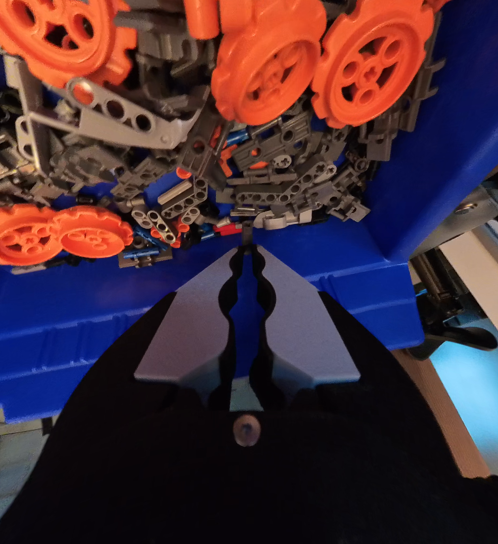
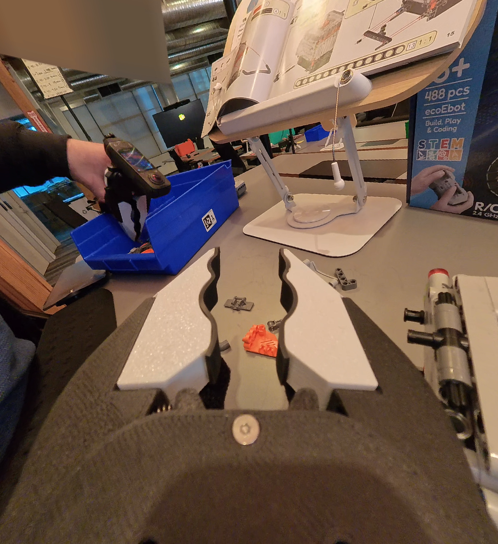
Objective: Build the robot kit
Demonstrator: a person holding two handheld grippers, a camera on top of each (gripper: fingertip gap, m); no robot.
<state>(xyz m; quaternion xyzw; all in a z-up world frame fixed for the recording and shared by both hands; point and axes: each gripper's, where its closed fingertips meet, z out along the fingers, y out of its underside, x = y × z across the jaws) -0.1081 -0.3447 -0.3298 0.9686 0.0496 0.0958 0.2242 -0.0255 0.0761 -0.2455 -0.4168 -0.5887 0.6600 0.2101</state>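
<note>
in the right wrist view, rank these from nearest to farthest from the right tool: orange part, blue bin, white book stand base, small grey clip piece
1. orange part, on the table between the right tool fingers, toward its right finger
2. small grey clip piece, just ahead, centre
3. blue bin and white book stand base: too close to call; bin ahead left, base ahead right

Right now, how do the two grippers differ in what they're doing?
The left gripper reaches into the blue bin, fingers nearly closed, pinching a small dark gray piece; the right gripper hovers above the gray table, fingers wide apart and empty, over an orange piece. Both have white fingers with wavy black inner edges.
</note>
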